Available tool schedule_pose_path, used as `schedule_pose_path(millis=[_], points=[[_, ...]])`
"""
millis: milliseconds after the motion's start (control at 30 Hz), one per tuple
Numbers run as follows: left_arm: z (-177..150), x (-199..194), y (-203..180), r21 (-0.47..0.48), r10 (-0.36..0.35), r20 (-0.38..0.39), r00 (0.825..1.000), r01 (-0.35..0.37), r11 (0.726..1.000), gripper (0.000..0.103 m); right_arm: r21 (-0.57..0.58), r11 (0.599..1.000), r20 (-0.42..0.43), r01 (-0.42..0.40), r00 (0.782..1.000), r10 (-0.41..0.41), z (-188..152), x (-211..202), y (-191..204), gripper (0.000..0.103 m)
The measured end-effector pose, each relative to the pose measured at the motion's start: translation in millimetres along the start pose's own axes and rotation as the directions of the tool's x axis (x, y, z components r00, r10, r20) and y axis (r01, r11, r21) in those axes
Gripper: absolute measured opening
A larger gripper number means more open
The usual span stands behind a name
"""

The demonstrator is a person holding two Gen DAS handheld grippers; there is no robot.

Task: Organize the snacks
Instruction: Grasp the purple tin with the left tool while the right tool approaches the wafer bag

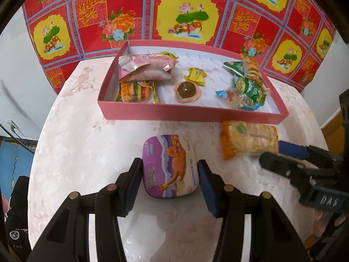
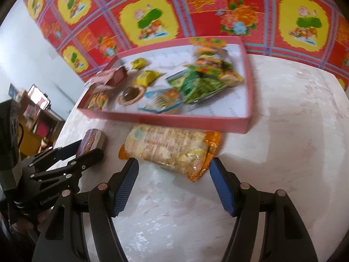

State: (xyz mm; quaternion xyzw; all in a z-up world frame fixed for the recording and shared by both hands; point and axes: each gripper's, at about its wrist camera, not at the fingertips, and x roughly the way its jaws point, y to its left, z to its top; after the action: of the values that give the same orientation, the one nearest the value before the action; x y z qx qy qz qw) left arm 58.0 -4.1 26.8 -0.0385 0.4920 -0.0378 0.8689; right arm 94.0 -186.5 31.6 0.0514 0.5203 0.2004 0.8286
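Table (image 1: 72, 131): pale marbled top under both grippers; it carries the box and the two loose snacks.
Pink box (image 1: 192, 114): ahead of both grippers, its near wall facing them; it already holds most of the snacks, so I judge the sorting well advanced.
Snacks inside: pink packets (image 1: 144, 67) at the far left of the left gripper's view, green packets (image 1: 250, 85) at the far right, a round brown sweet (image 1: 187, 90) and a yellow candy (image 1: 195, 76) between.
Cracker pack (image 2: 172, 150): still on the table, just outside the box wall, right ahead of the right gripper.
Purple tin (image 1: 171, 166): also still outside, lying flat between the left gripper's fingers.
Left gripper (image 1: 170, 184): straddles the tin, pads at or very near its sides; whether they press I cannot tell.
Right gripper (image 2: 174, 181): spread wide, nothing gripped, the pack's near end just reaching between its fingertips.
Left to do: judged, these two items go into the box.
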Motion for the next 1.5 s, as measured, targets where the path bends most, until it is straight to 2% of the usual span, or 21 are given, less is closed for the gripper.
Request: schedule_pose_path(millis=[333,700,767,867,1000,1167,1433,1500], points=[[-5.8,-8.7,16.7,-0.034,-0.002,0.023,1.000,0.003,0.999,0.054,-0.112,0.990,-0.083,-0.089,0.993,0.080,-15.3,5.3,41.7,0.069],[-12.3,-13.0,34.4,-0.068,0.006,0.020,1.000,-0.005,0.998,0.054,-0.159,0.987,-0.022,0.039,0.999,-0.043,1.2,-2.9,39.0,0.069],[-12.5,-13.1,35.4,-0.070,0.005,0.019,1.000,-0.004,0.998,0.054,-0.184,0.982,-0.027,0.040,0.999,-0.046,6.5,1.3,41.6,0.069],[-12.4,-13.2,35.9,-0.070,0.005,0.019,1.000,-0.004,0.998,0.054,-0.236,0.971,-0.047,0.033,0.998,-0.046,11.3,10.6,49.3,0.075],[-12.8,-12.3,37.2,-0.070,0.006,0.016,1.000,-0.005,0.998,0.054,-0.282,0.958,-0.060,0.051,0.996,-0.071,16.0,23.4,59.1,0.076],[-12.6,-10.4,38.4,-0.072,0.007,0.012,1.000,-0.006,0.997,0.054,-0.263,0.964,-0.097,0.033,0.993,-0.061,15.4,32.6,60.5,0.076],[-12.8,-10.5,38.5,-0.071,0.008,0.016,1.000,-0.007,0.997,0.054,-0.226,0.974,-0.062,0.029,0.997,-0.044,11.0,28.6,59.7,0.076],[-12.7,-10.2,38.5,-0.070,0.009,0.016,1.000,-0.008,0.998,0.054,-0.227,0.973,-0.049,0.047,0.997,-0.060,8.9,27.6,60.6,0.073]])
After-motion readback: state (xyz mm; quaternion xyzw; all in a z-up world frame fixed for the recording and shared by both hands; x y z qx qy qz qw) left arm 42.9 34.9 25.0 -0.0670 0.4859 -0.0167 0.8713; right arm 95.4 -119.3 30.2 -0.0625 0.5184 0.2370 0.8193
